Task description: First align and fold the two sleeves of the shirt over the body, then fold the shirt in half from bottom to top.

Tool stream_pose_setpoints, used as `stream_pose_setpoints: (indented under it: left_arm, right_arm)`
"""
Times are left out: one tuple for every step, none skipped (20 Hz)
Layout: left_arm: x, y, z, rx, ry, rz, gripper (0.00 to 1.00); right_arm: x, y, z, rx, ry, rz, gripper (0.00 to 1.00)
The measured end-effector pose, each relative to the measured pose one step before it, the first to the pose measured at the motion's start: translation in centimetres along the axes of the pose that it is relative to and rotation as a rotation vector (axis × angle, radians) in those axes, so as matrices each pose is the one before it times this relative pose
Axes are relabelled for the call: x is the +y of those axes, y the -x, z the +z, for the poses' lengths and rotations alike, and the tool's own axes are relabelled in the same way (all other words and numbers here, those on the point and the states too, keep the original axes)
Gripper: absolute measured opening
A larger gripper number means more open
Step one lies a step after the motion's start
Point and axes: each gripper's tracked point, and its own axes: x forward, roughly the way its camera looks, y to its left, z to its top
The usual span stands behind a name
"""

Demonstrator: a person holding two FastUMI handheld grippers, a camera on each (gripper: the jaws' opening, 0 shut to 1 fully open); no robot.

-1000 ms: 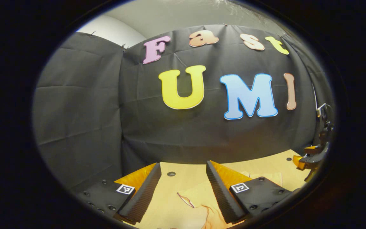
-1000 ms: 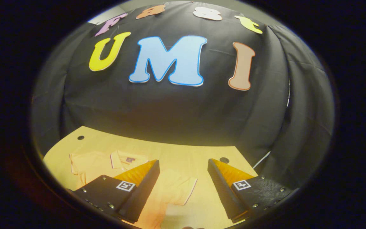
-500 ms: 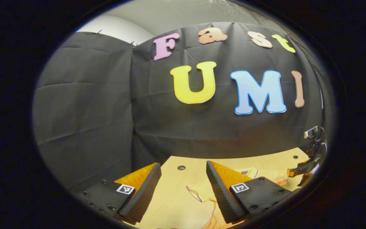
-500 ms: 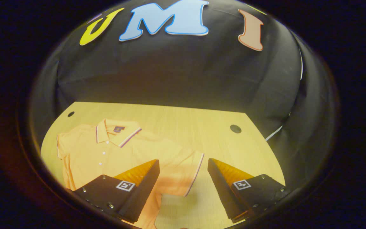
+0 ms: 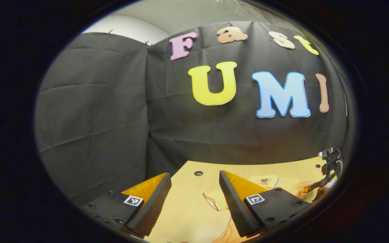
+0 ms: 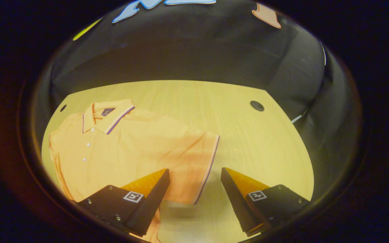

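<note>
An orange polo shirt (image 6: pixel 130 145) lies flat on the wooden table (image 6: pixel 248 141), front up, collar (image 6: pixel 108 113) toward the far left. Its near sleeve (image 6: pixel 187 152) spreads out sideways, and the striped cuff (image 6: pixel 211 162) runs down between my right gripper's fingers. My right gripper (image 6: pixel 194 172) hovers open above that cuff. In the left gripper view, my left gripper (image 5: pixel 194 175) is open over the table, with the other sleeve's edge (image 5: pixel 213 202) low between its fingers. The collar (image 5: pixel 265 181) and the right gripper (image 5: pixel 329 168) show at the far right there.
Round cable holes sit in the table near its back edge (image 6: pixel 257 105) (image 6: pixel 62 108) (image 5: pixel 198 173). A white cable (image 6: pixel 299 118) hangs beside the table's right corner. Black cloth walls close the booth behind and to both sides.
The right gripper has tipped downward and come over the shirt, so the sleeve cuff now lies between its fingers. The left gripper has swung slightly, bringing the collar into its view.
</note>
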Motion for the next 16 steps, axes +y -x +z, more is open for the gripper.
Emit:
stream_pose_setpoints:
  left_arm:
    - [0.007,0.052,-0.139,0.00206,0.00144,0.00179,0.94]
    - [0.009,-0.019,-0.065,0.00339,0.002,0.00132,0.94]
    - [0.078,-0.078,-0.171,0.00291,0.0013,0.00129,0.94]
    - [-0.042,-0.046,-0.107,0.00295,0.00089,0.00124,0.94]
    - [0.046,0.002,-0.042,0.00416,0.00011,0.00112,0.94]
    - [0.051,0.066,0.037,0.00273,0.00084,0.00161,0.94]
    - [0.031,-0.026,0.019,-0.00016,0.00289,0.00089,0.94]
    - [-0.068,0.014,-0.048,0.00004,0.00235,-0.00085,0.94]
    - [0.05,-0.043,-0.062,0.00111,0.00053,-0.00055,0.94]
    - [-0.03,-0.022,-0.082,0.00075,0.00115,-0.00038,0.94]
    - [0.004,-0.057,-0.101,0.0005,0.00208,-0.00013,0.94]
    - [-0.046,-0.002,0.01,0.00109,0.00245,-0.00268,0.94]
    - [0.026,0.025,0.011,0.00271,0.00093,-0.00241,0.94]
    - [0.065,0.026,-0.037,0.002,-0.00038,0.00178,0.94]
    - [0.003,0.025,0.029,0.00022,-0.00012,-0.0003,0.94]
    - [-0.006,0.099,0.03,0.00168,-0.00144,0.00022,0.94]
  right_arm:
    - [0.038,-0.283,-0.426,0.01214,-0.00156,0.00213,0.96]
    - [0.022,-0.269,-0.364,0.01872,-0.00151,0.00298,0.96]
    - [0.109,-0.321,-0.764,0.02536,0.00111,0.00894,0.96]
    - [0.453,0.384,0.161,-0.01447,-0.0182,0.01983,0.95]
    - [0.017,-0.365,0.041,0.00625,-0.01142,0.00439,0.86]
    - [-0.122,-0.003,0.01,0.00301,-0.01017,0.00197,0.8]
    - [0.339,-0.076,-0.15,-0.00322,-0.01224,0.01718,0.78]
    - [0.36,0.085,-0.193,0.01462,-0.01592,0.01281,0.78]
    - [-0.05,-0.31,0.256,-0.01606,-0.01059,0.00292,0.72]
    - [0.064,0.122,-0.167,0.01079,0.00168,0.00042,0.71]
    - [0.128,-0.057,0.115,-0.00666,0.00261,0.00867,0.66]
    - [0.131,-0.116,-0.077,0.00096,0.00549,0.00307,0.66]
    - [0.209,-0.123,0.088,-0.00041,-0.00339,0.00424,0.47]
    - [0.032,0.119,0.039,-0.00152,-0.00669,0.0012,0.4]
    - [0.13,-0.054,0.143,0.00518,-0.01614,0.00391,0.24]
    - [0.072,0.002,0.083,0.00645,-0.01469,-0.00313,0.17]
